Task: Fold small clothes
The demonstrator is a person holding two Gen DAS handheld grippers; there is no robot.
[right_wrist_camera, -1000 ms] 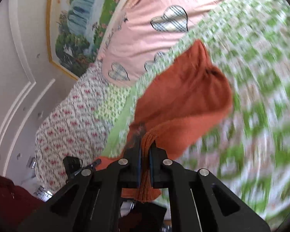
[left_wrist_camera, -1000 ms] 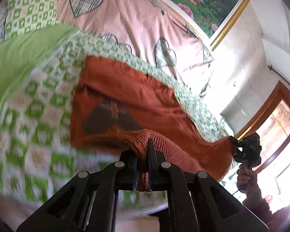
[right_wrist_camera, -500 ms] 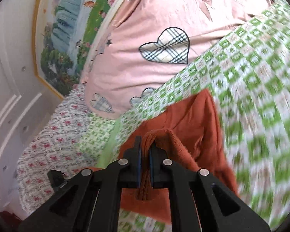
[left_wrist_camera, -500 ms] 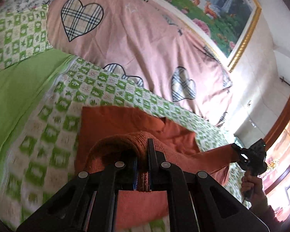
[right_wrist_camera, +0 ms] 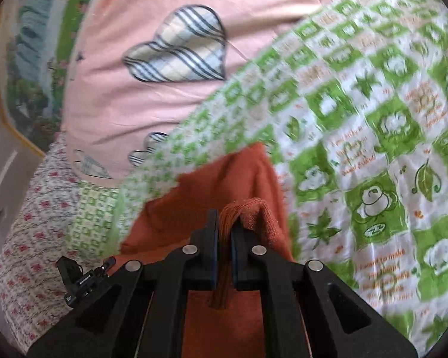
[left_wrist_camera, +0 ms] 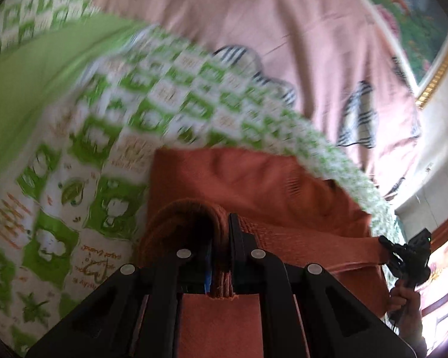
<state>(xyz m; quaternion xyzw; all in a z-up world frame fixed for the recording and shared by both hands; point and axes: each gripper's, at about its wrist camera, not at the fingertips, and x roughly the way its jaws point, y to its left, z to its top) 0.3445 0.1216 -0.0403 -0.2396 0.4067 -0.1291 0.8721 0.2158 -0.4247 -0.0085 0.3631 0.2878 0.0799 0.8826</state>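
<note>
A small rust-orange knit garment [left_wrist_camera: 254, 185] lies partly on a green-and-white patterned quilt [left_wrist_camera: 83, 155]. My left gripper [left_wrist_camera: 222, 238] is shut on its ribbed edge, which bunches over the fingers. My right gripper [right_wrist_camera: 224, 232] is shut on another part of the same ribbed edge of the garment [right_wrist_camera: 212, 191]. The cloth stretches between the two grippers, its near part folded over the part on the quilt. The right gripper shows at the far right of the left wrist view [left_wrist_camera: 409, 256]; the left gripper shows at the lower left of the right wrist view [right_wrist_camera: 80, 277].
A pink duvet with plaid hearts [right_wrist_camera: 176, 50] lies beyond the quilt [right_wrist_camera: 373, 119]. A plain green sheet [left_wrist_camera: 30, 77] is at left. A floral pillow [right_wrist_camera: 33, 223] and a framed landscape painting [right_wrist_camera: 30, 59] on the wall are behind.
Both grippers have moved forward and lower over the bed with the garment's edge, bringing the held edge over the part lying on the quilt. Both stay shut.
</note>
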